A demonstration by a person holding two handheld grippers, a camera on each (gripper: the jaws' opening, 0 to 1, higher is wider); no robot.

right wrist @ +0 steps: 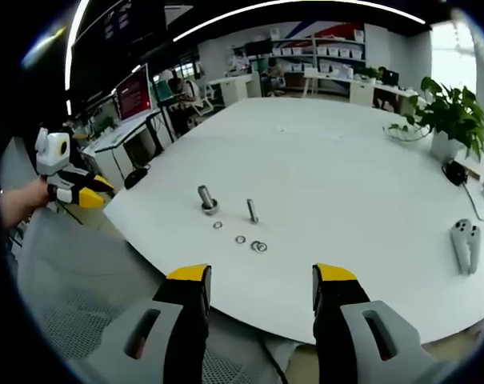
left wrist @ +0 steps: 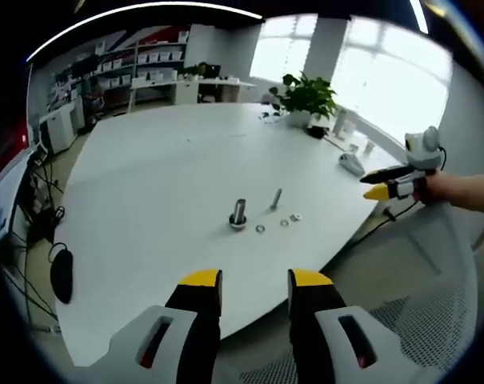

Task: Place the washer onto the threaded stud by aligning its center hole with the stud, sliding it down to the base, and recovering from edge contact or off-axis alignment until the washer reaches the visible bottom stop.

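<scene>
On the white table (left wrist: 146, 184) a thick threaded stud (left wrist: 238, 213) stands upright on its base, with a thinner bolt (left wrist: 276, 198) upright just beyond it. Three small washers (left wrist: 260, 229) lie flat in a row beside them. My left gripper (left wrist: 255, 280) hangs open off the table's near edge, with nothing between its jaws. In the right gripper view the stud (right wrist: 206, 199), bolt (right wrist: 252, 211) and washers (right wrist: 240, 239) sit near the table edge (right wrist: 370, 200). My right gripper (right wrist: 262, 276) is open and empty, short of that edge. Each gripper shows in the other's view, off the table (left wrist: 392, 184) (right wrist: 80, 192).
A potted plant (left wrist: 307, 98) and small items stand at the far side of the table. A white handheld controller (right wrist: 464, 240) lies on the table to the right. A mesh chair (right wrist: 74, 312) is below the table edge. Shelves and desks line the back of the room.
</scene>
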